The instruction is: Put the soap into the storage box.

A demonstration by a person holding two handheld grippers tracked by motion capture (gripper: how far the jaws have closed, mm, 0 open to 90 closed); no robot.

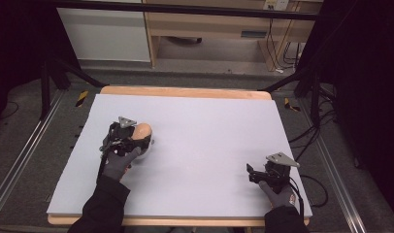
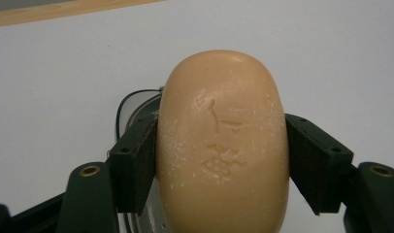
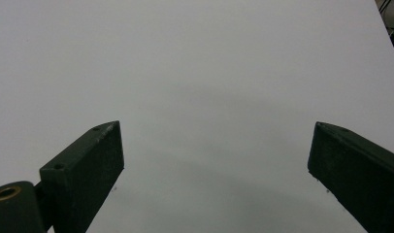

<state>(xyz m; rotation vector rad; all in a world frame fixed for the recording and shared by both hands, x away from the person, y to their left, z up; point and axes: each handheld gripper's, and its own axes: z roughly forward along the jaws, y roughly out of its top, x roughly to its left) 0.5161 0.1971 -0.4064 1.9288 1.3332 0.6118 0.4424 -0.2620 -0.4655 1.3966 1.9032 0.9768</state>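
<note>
here, notes from beside the table [image 1: 195,126], pale grey top with a wooden edge showing at its far side.

left tongs [image 1: 142,141] sit on the left half of the table, a gloved left hand [image 1: 118,164] behind them, dark sleeve below. they are clamped on a bar of soap [image 1: 143,132]: tan, rounded, oval. in the left gripper view the soap [image 2: 223,145] stands between the two black pads, both pads pressed flat against its sides. its upper end pokes out past the pads, away from the hand. a stamped mark and some whitish flecks show on the face turned to the camera. something round and pale with a dark wire rim [image 2: 132,104] lies under the soap; cannot tell what it is.

right tongs [image 1: 252,173] are well apart from the soap, off toward the table's near right corner, held in a gloved right hand [image 1: 281,194], grey three-cornered plate on top. in the right gripper view the right tongs [image 3: 217,155] gape wide, bare table top between the pads, touching no object.

soap itself: just above the table top, left of the table's middle.
</note>
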